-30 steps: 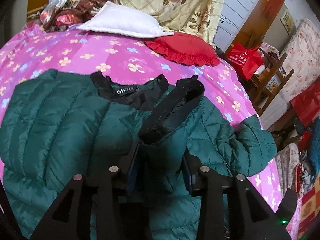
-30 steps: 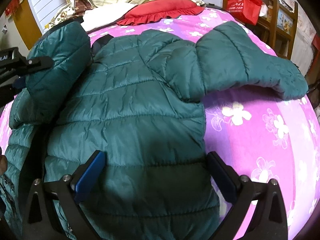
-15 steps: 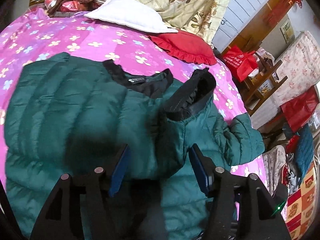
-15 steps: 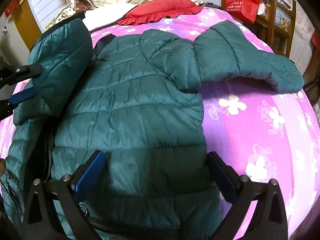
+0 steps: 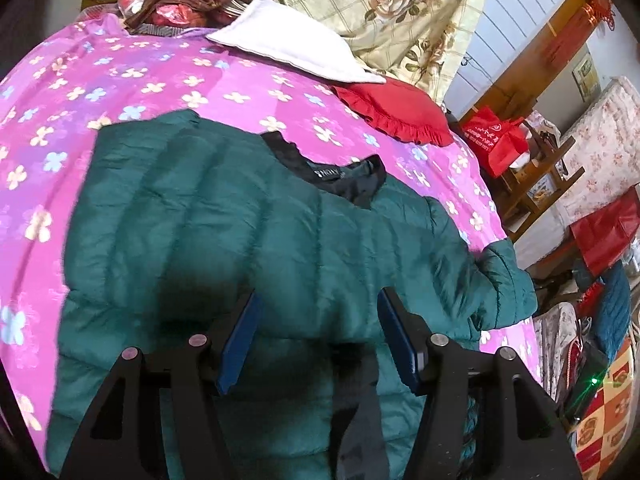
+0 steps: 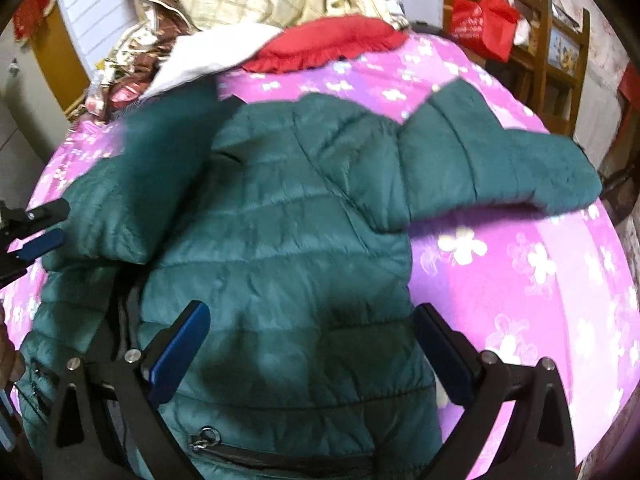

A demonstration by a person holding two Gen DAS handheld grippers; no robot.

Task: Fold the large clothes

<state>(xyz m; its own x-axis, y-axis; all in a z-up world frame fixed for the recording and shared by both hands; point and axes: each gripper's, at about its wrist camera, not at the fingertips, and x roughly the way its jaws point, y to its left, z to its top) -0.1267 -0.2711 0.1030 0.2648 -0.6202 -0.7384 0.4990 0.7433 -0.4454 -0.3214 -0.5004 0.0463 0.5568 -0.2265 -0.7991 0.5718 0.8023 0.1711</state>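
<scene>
Left wrist: left gripper (image 5: 318,336) and right gripper (image 6: 312,344) hover released over jacket (image 5: 208,240).

Bare pink bedspread (image 6: 520,280) beside jacket (image 6: 280,240); pillows (image 5: 288,44) crowd beyond.

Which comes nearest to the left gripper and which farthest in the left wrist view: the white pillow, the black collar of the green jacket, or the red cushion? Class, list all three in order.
1. Black collar: just ahead of the left gripper, on the green jacket.
2. Red cushion: farther, ahead to the right.
3. White pillow: farthest, at the bed's head.
</scene>
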